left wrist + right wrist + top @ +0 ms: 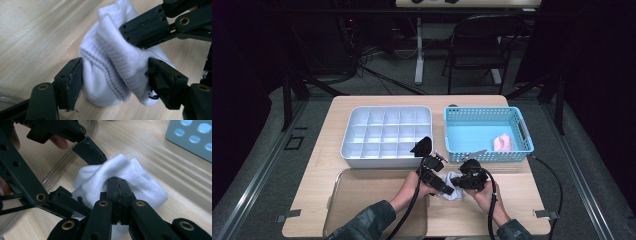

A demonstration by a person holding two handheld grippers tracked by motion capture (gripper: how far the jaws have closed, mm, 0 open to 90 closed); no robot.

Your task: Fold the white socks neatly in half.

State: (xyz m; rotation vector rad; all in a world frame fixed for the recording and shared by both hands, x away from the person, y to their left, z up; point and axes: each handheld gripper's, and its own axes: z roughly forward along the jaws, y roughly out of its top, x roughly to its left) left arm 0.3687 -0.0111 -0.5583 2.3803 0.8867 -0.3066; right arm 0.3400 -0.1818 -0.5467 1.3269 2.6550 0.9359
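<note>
A white sock (pixel 454 192) lies bunched on the wooden table near its front edge, between my two grippers. My left gripper (pixel 446 188) comes in from the left, and its jaws straddle the bundle (pixel 110 75) with both pads touching the knit sides. My right gripper (pixel 462 184) reaches in from the right, with its jaws closed together on a raised fold of the sock (pixel 140 180). In the left gripper view the right gripper (pixel 140 32) pinches that fold from above. In the right gripper view the left gripper (pixel 86 178) brackets the sock's left half.
A white compartment tray (pixel 387 161) stands behind my hands at centre left. Beside it is a blue basket (pixel 489 156) holding a pink cloth item (pixel 503 143). A clear tray (pixel 362 176) lies at the front left, close to the sock. A folding chair (pixel 477 45) stands beyond the table.
</note>
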